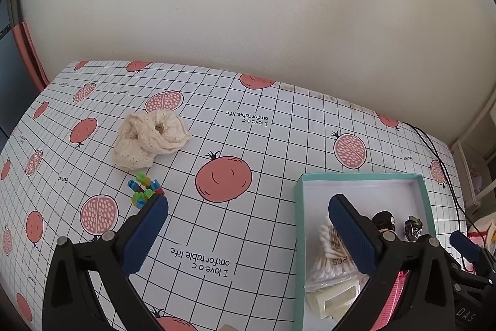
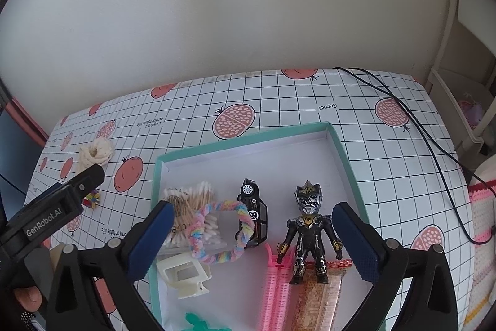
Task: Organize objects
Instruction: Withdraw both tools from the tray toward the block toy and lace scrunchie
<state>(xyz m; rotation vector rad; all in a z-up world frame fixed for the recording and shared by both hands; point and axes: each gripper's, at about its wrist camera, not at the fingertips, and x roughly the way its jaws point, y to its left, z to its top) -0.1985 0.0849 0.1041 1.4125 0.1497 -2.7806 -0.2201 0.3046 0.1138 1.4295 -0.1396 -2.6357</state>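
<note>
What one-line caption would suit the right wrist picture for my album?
Open right gripper above a teal box holding a toy figure, toy car and pastel scrunchie.

black cable (image 2: 434,145), pale shelf unit (image 2: 462,58)

A domestic room, probably a bedroom or living space. The tabletop (image 2: 356,120) wears a household oilcloth printed with pomegranates and the slogan "I love a comfortable life", set against a plain cream wall (image 2: 217,5). A cream shelf unit (image 2: 458,58) stands at right beside a crocheted blanket (image 2: 482,238). Personal clutter, namely a scrunchie (image 1: 148,138), cotton swabs (image 2: 192,207) and a toy figure (image 2: 308,231), confirms a home.
</note>
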